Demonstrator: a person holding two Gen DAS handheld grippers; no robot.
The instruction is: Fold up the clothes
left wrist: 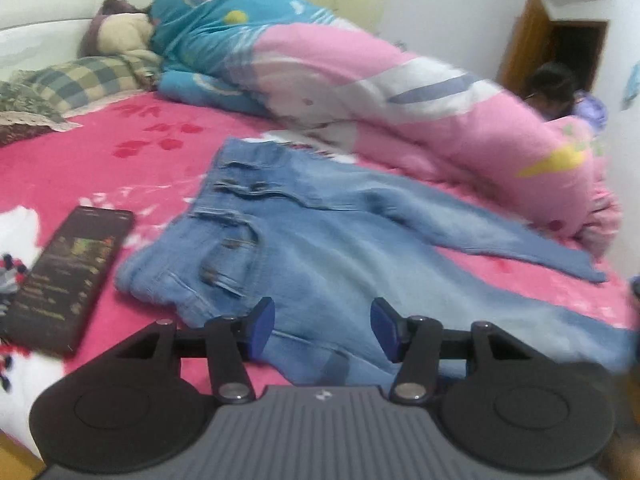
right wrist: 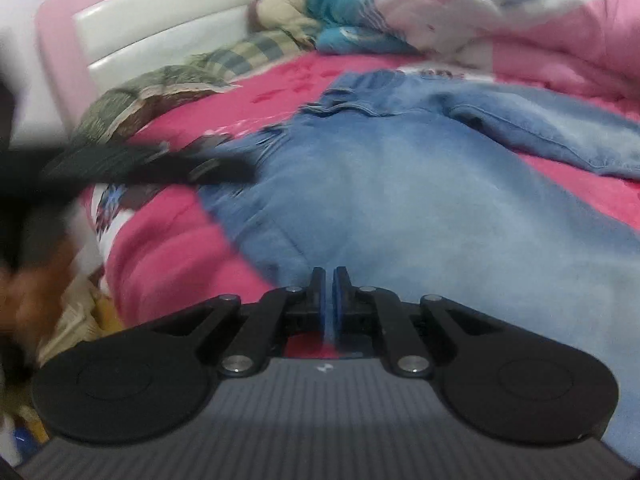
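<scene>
Light blue jeans (left wrist: 328, 240) lie spread on the pink bedsheet (left wrist: 100, 168), waistband toward the pillows and one leg stretching right. My left gripper (left wrist: 322, 330) hovers open just over the near leg, nothing between its blue pads. In the right wrist view the jeans (right wrist: 420, 208) fill the middle, and my right gripper (right wrist: 329, 292) is shut on a fold of the near denim edge, which shows pinched between the pads. A blurred dark shape, apparently the other gripper (right wrist: 120, 168), crosses the left side.
A dark phone (left wrist: 68, 276) lies on the sheet left of the jeans. A pink and teal quilt (left wrist: 360, 76) is heaped along the far side. Checked pillows (left wrist: 80, 80) rest by the white headboard (right wrist: 160, 24). A person (left wrist: 552, 88) is at the far right by a doorway.
</scene>
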